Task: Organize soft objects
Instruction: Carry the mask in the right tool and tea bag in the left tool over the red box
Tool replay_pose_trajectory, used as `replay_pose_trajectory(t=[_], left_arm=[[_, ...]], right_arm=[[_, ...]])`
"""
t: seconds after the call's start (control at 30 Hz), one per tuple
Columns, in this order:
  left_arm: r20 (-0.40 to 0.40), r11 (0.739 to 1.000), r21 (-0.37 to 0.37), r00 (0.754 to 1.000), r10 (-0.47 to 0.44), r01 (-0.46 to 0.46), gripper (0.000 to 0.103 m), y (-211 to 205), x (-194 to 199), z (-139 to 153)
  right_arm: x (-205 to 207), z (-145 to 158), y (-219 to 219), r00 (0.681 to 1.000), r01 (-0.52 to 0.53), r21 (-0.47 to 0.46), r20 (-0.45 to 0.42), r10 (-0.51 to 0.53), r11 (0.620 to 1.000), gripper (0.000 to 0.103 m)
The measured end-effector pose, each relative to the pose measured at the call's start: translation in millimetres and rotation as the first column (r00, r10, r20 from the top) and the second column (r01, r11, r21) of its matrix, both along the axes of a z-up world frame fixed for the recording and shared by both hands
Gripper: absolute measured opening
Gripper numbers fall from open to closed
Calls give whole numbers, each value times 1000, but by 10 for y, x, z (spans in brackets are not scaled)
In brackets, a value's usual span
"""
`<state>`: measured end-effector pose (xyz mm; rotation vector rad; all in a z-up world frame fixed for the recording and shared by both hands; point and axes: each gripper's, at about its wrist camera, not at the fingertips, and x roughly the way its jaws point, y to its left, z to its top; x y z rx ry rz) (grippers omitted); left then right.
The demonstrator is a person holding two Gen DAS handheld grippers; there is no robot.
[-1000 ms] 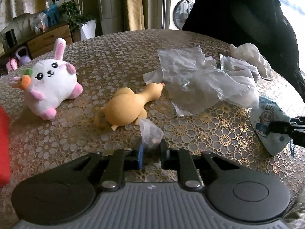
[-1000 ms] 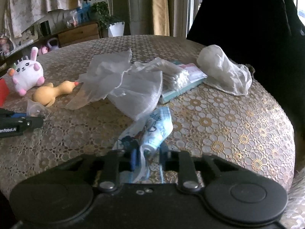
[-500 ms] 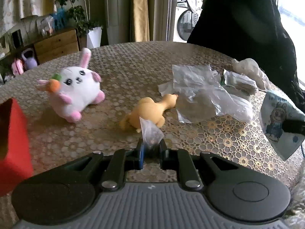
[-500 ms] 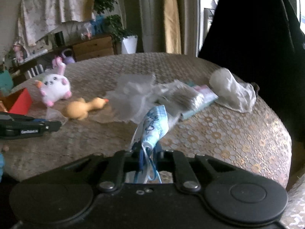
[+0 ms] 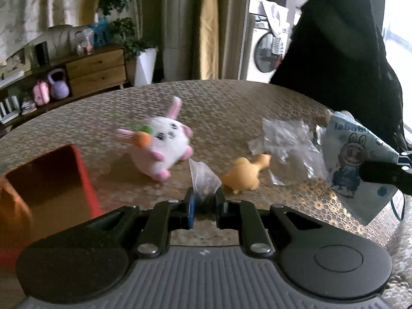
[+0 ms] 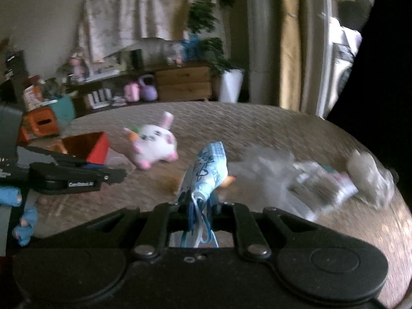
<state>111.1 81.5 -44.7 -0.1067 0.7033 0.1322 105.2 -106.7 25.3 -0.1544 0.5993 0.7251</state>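
My left gripper (image 5: 204,200) is shut on a small clear sachet (image 5: 203,179) with dark bits inside, held above the table. My right gripper (image 6: 199,204) is shut on a blue printed face mask (image 6: 206,172); the mask also shows in the left wrist view (image 5: 352,164). A white bunny plush (image 5: 162,149) with a carrot and a yellow duck toy (image 5: 244,175) lie on the table. The bunny plush shows in the right wrist view too (image 6: 154,146). A red box (image 5: 49,180) stands open at the left.
Crumpled clear plastic wrap (image 5: 285,141) lies right of the duck. A pack of cotton swabs (image 6: 322,182) and a white bag (image 6: 370,175) lie at the far right. The table (image 5: 231,103) has a gold lace cover. A person in black stands behind it.
Both grippers have lifted and swung left with their loads. The red box has come further into view. The bunny and duck have not moved on the table.
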Motion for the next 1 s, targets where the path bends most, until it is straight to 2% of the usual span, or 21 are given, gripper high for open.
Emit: replay_pose_trajectory(t=[0.23, 0.53, 0.8, 0.9, 1.0], left_arm=[[-12, 996, -28, 996, 87, -87, 15, 523, -203, 177], [-10, 987, -9, 987, 163, -163, 15, 1151, -362, 383], [-85, 976, -3, 973, 216, -217, 15, 1692, -285, 270], [-128, 971, 17, 963, 238, -238, 15, 1901, -205, 155], [-163, 964, 36, 950, 265, -262, 15, 2083, -149, 17]], right_arm=[[-92, 202, 477, 993, -121, 14, 17, 121, 993, 10], [-178, 324, 1197, 968, -252, 23, 9, 252, 968, 10], [-160, 241, 1887, 945, -324, 9, -38, 325, 946, 10], [-140, 169, 2209, 934, -352, -8, -61, 351, 936, 10], [-165, 70, 2514, 927, -376, -58, -42, 374, 925, 10]])
